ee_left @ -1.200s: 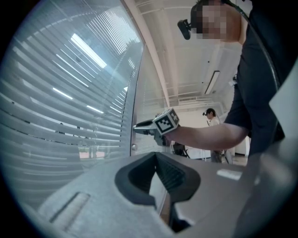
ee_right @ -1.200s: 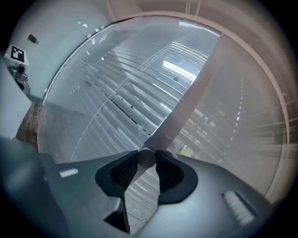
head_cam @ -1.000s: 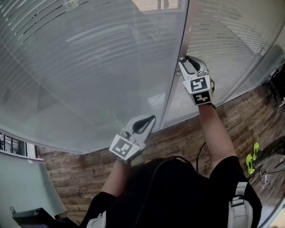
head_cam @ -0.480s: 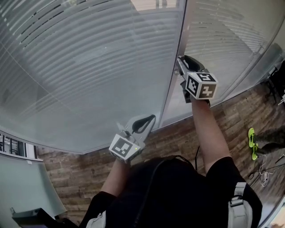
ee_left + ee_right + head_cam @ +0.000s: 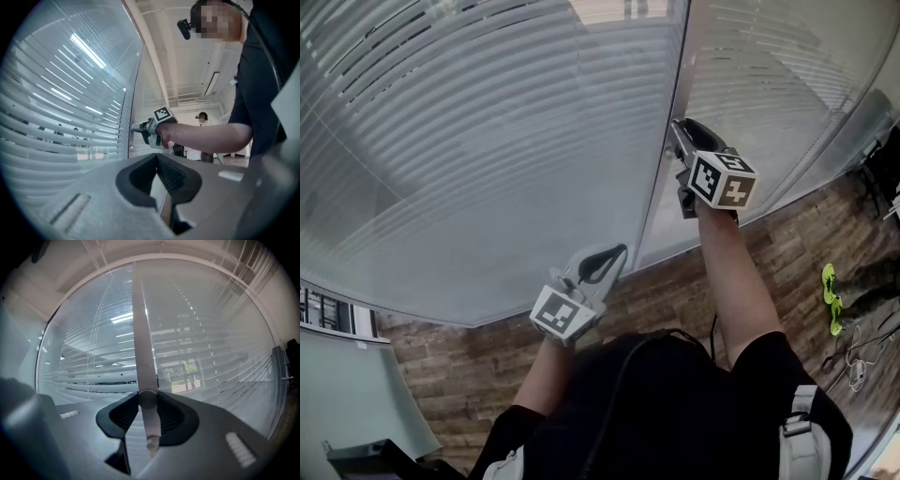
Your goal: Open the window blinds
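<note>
White slatted blinds [image 5: 487, 141] hang behind glass panes on both sides of a pale upright window post [image 5: 670, 159]. My right gripper [image 5: 677, 127] is held level against that post. In the right gripper view it [image 5: 148, 399] is shut on the thin blind wand [image 5: 143, 348], which runs up between the pads, its end cap just below them. The left gripper [image 5: 622, 249] hangs lower and nearer to me, a little short of the glass, shut with nothing in it. From the left gripper view [image 5: 157, 157] I see the right gripper [image 5: 137, 128] at the post.
A wood-pattern floor [image 5: 787, 253] runs below the window. A green object [image 5: 831, 291] and loose cables lie on it at the right. A pale panel [image 5: 347, 394] stands at the lower left. Another person [image 5: 202, 118] stands far off in the room.
The right gripper has rolled about its own axis on the wand, so its marker cube now faces another way. The slats on the left pane show darker gaps. The left gripper has not moved.
</note>
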### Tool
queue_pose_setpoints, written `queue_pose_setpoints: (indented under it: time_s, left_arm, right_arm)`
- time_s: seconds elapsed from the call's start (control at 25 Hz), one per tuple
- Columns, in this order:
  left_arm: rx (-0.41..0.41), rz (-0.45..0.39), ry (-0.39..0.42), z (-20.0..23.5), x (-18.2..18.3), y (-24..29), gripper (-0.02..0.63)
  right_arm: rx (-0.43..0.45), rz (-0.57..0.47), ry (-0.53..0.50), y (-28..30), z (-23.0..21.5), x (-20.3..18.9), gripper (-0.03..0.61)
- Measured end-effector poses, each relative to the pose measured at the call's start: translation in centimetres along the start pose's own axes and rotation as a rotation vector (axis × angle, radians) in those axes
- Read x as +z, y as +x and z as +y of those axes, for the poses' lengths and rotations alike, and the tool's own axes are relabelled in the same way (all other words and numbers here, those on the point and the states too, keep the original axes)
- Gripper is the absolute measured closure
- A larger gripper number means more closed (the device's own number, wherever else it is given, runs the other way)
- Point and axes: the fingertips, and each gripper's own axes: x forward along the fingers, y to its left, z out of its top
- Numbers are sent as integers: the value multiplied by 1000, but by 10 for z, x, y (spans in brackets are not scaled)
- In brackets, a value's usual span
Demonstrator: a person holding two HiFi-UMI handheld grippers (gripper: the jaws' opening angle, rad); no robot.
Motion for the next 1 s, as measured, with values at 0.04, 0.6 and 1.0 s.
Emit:
queue_pose_setpoints:
  time_s: [0.04, 0.6, 1.0]
  left_arm:
    - [-2, 3, -7, -1, 1, 0, 609]
    - [-22, 12, -12, -9, -1, 3, 609]
    - [-39, -2, -12, -13, -1, 7, 609]
  right_arm:
    - [-1, -1, 1, 0, 0, 0, 453]
    - [80, -26, -100, -7, 3, 0, 304]
    - [-66, 113, -1061, -9, 24, -1, 306]
